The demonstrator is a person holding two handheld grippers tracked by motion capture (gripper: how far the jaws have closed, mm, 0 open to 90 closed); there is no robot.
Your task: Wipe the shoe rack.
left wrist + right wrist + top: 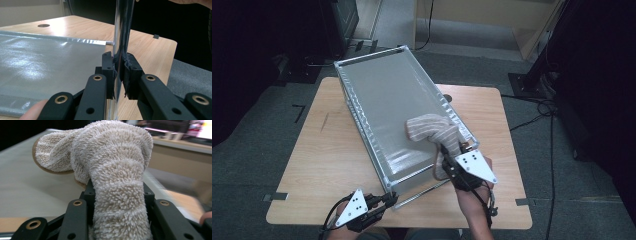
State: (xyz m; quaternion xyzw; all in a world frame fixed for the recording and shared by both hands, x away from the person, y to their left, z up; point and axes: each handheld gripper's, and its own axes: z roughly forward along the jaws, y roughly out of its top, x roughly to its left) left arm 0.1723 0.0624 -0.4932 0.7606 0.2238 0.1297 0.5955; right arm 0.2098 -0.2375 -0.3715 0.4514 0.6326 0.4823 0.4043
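Note:
A long box [392, 105] with a shiny metal frame and a grey top panel lies diagonally on the wooden table [327, 155]. At its near corner my left gripper [389, 200] is shut on the frame edge. In the left gripper view, my left gripper [119, 72] has both pads pressed on the upright shiny frame edge [122, 30], beside the grey panel [45, 62]. A beige terry towel [432, 129] rests on the near right part of the top panel, with my right gripper [443, 152] shut on its near end. The towel [112, 170] bulges up between the jaws of my right gripper [117, 192].
A thin metal rod [427, 190] lies on the table by the box's near corner. A round hole [447, 98] sits near the table's far right edge. Cables [537, 107] trail over the grey carpet to the right, with dark stands on both sides.

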